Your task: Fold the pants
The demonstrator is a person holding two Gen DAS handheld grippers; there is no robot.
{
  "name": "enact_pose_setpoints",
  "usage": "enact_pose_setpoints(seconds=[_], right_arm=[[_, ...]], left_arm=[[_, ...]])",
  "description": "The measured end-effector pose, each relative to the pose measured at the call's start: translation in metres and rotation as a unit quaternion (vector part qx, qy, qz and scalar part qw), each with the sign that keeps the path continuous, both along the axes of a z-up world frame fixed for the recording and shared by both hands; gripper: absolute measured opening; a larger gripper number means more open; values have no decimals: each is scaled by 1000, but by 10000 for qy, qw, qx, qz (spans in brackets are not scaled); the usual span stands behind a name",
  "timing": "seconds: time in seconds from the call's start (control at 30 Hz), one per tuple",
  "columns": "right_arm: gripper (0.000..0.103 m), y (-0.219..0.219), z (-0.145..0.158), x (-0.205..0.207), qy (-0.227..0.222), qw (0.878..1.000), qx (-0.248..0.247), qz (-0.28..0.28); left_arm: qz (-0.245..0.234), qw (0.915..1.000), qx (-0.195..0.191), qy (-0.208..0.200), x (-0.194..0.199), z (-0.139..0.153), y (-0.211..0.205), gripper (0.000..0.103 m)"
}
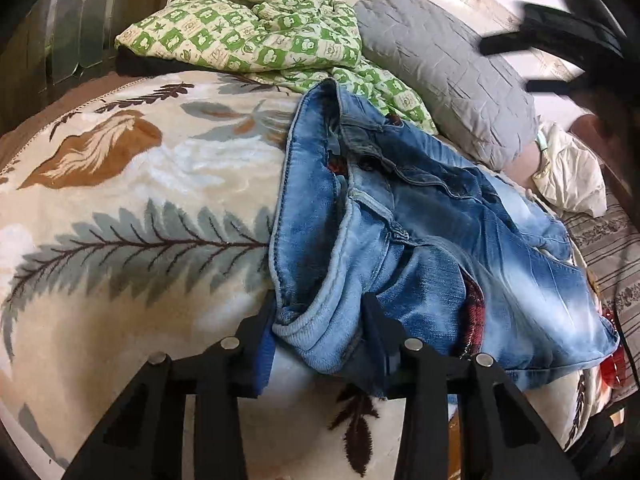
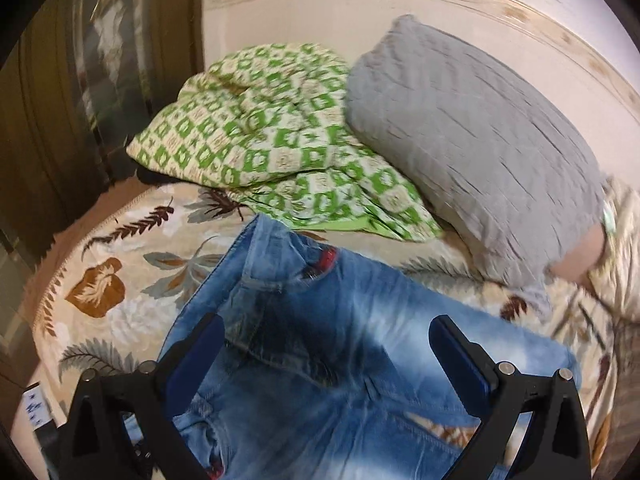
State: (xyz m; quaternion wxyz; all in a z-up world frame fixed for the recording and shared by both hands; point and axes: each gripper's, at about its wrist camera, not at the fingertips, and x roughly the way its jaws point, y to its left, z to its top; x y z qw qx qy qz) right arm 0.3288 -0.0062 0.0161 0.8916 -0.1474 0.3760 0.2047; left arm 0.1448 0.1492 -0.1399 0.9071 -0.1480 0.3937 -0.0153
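The pants (image 1: 420, 240) are blue denim jeans, washed unevenly: pale, almost white patches alternate with darker blue, and the seams and waistband are stitched in darker thread. They lie bunched and rumpled on the bed, over a cream blanket (image 1: 140, 200) printed with grey fern fronds and brown leaves. In the left wrist view the waistband stands open towards the camera, showing the lighter inner side, and bits of red show at the folds. In the right wrist view the jeans (image 2: 320, 340) spread flatter across the near part of the blanket, with a red spot near a pocket.

The left claw (image 1: 320, 332) is pinching a thick fold of the denim at its near edge; cloth fills the space between its two fingers. The right claw (image 2: 328, 344) is spread wide above the jeans, with nothing between its blue-padded fingers (image 2: 460, 352). Its black shape also appears, blurred, at the upper right of the left wrist view (image 1: 552, 52).

Beyond the jeans, at the far side of the bed, lies a crumpled green-and-cream checked quilt (image 2: 272, 140). Just right of it a grey pillow (image 2: 472, 140) leans against the pale wall. To the far right in the left wrist view is a crumpled white cloth (image 1: 568, 176).
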Motion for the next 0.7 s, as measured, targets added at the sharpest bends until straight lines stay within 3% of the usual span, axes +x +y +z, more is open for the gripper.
enact_pose_setpoints(seconds=[0.1, 0.37, 0.67, 0.7], right_arm=[[103, 43, -13, 26, 113, 9978, -647, 65], [103, 133, -68, 95, 457, 9841, -1714, 23], [101, 179, -113, 140, 433, 9671, -2494, -241], [96, 180, -119, 143, 443, 9655, -2553, -266]], left_arm=[[-37, 10000, -19, -17, -1, 0, 1, 41], [-72, 9997, -237, -81, -1, -2, 6, 42], [-88, 9991, -396, -107, -2, -3, 9, 42], [-91, 9991, -396, -112, -2, -3, 9, 42]])
